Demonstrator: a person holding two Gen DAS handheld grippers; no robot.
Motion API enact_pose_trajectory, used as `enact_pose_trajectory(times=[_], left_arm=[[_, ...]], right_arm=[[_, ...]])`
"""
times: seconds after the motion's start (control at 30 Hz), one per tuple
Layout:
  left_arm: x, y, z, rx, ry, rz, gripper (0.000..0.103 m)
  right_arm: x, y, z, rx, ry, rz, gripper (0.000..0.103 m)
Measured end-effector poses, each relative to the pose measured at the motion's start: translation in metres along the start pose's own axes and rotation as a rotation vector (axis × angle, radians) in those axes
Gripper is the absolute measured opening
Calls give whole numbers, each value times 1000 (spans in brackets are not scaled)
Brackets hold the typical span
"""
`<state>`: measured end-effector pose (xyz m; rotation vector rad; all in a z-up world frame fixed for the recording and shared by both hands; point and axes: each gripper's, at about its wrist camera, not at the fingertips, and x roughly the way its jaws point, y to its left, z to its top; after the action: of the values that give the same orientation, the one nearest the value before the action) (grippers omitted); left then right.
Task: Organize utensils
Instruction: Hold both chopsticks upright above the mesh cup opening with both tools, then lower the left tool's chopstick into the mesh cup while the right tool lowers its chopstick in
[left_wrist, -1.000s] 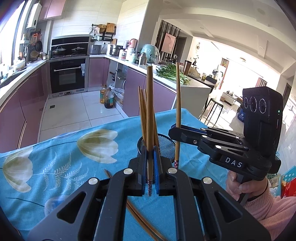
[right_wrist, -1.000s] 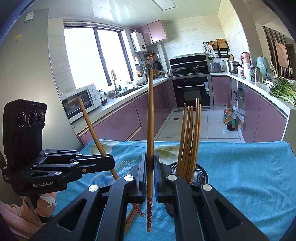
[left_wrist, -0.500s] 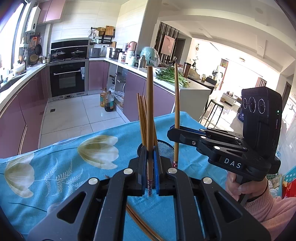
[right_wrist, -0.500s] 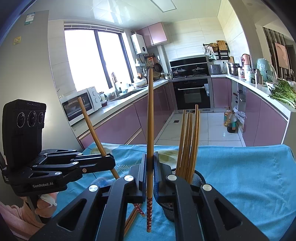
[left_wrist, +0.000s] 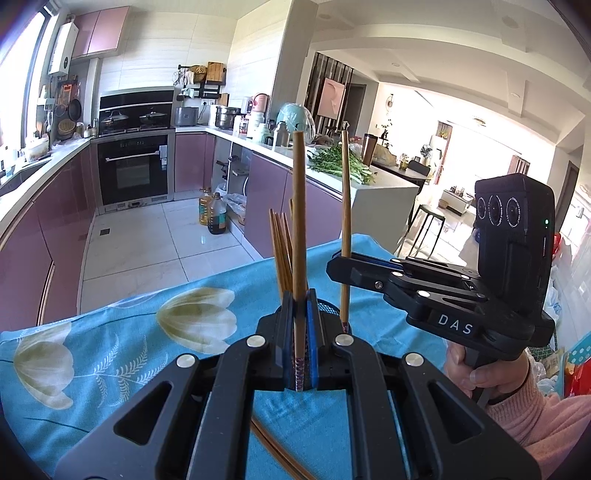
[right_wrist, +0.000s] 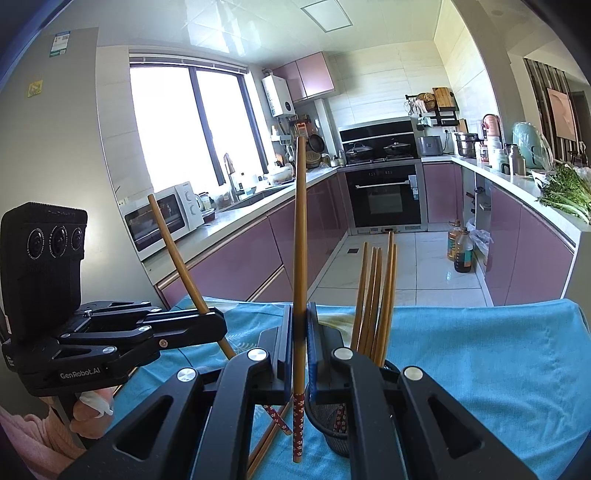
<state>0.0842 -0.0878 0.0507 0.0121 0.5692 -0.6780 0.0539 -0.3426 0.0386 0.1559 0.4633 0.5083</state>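
Over the blue cloth (left_wrist: 122, 343), each gripper is holding one chopstick upright, ready for the cup.

Seen from the left wrist, the left gripper (left_wrist: 300, 328) is pinching a chopstick (left_wrist: 298, 236) tight, patterned end down, just before the mesh cup (left_wrist: 330, 308); the right gripper (left_wrist: 341, 264) beside it is clamping another chopstick (left_wrist: 345, 225) near the cup's rim, probably to drop it in. From the right wrist, its jaws are squeezing the stick; loose sticks (right_wrist: 271, 435) are lying on the flowered cloth, with purple cabinets (right_wrist: 240, 266) and an oven (right_wrist: 384, 195) beyond.
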Motion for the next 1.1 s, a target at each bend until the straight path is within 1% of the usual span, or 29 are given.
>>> enact_pose_trajectory(times=[0.53, 0.73, 1.1], left_arm=[[-10, -2, 15, 7, -43, -22, 7], [-13, -2, 19, 11, -63, -30, 7], [-7, -8, 26, 23, -86, -49, 7]], right_arm=[[-1, -1, 10, 12, -27, -3, 6], [1, -7, 15, 14, -32, -3, 6], [5, -4, 20, 11, -42, -18, 6]])
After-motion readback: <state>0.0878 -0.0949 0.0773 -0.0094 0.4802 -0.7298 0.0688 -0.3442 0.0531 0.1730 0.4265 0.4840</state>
